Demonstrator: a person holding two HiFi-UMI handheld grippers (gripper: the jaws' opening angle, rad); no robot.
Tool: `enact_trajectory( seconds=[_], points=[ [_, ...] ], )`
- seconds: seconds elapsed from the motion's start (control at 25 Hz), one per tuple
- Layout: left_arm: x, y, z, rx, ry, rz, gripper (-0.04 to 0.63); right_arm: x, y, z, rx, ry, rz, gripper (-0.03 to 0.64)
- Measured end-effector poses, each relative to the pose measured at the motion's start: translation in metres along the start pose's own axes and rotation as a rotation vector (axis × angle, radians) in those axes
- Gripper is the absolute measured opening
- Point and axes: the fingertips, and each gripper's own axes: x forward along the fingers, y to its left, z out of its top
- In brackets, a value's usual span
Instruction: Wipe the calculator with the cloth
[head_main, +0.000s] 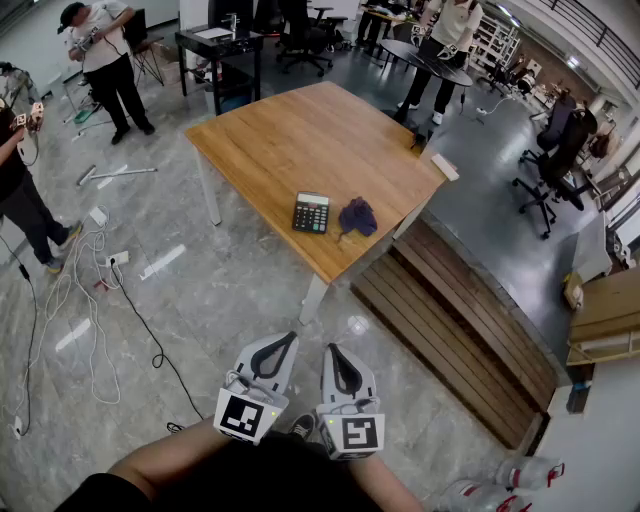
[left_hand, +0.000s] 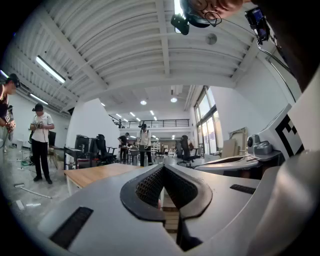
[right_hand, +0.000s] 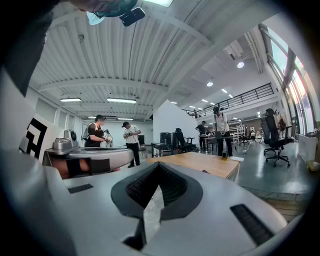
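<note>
Low at the centre of the head view, left gripper (head_main: 283, 340): jaws shut tip to tip, nothing held; in the left gripper view, ridged pads (left_hand: 150, 187) meeting at the front, nothing caught between; just beside it on the right, right gripper (head_main: 336, 350): likewise closed and empty, tips together in the right gripper view too; both side by side over the grey floor (head_main: 220, 290), aimed toward the top of the frame, marker cubes (head_main: 247, 415) at the rear ends near the bottom edge; well apart from the table (head_main: 300, 130).

Above centre, that table's light wooden top, set cornerwise; near its lower right edge, calculator (head_main: 311, 212), dark, flat, keys up; just right of it, cloth (head_main: 357, 216), dark blue, bunched in a heap, seemingly not touching the calculator; neither one near either gripper.

Right of the table, slatted wooden platform (head_main: 450, 310) running to the lower right; at left, white cables (head_main: 90, 290) looped across the floor; upper left, a person (head_main: 108, 60) in a white top, standing; at the right edge, dark office chairs (head_main: 548, 165).
</note>
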Motion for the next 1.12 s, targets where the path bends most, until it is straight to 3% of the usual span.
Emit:
enact_trajectory(
  seconds=[0.36, 0.56, 0.68, 0.8, 1.12],
  points=[
    [0.021, -0.020, 0.001, 0.001, 0.009, 0.026, 0.006, -0.004, -0.025, -0.001, -0.008, -0.033, 0.045, 0.015],
    [0.036, -0.033, -0.010, -0.014, 0.022, 0.062, 0.006, -0.006, -0.042, -0.010, 0.094, 0.002, 0.102, 0.015],
    [0.046, -0.033, -0.019, -0.014, 0.041, 0.085, 0.006, -0.004, -0.056, -0.018, 0.091, 0.009, 0.107, 0.015],
    [0.065, -0.025, -0.027, 0.024, 0.052, 0.075, 0.006, 0.013, -0.074, -0.023, 0.094, 0.009, 0.085, 0.015],
    [0.162, 0.052, -0.052, -0.013, 0.062, 0.074, 0.006, 0.130, -0.123, -0.034, 0.072, 0.031, 0.032, 0.015]
  ],
)
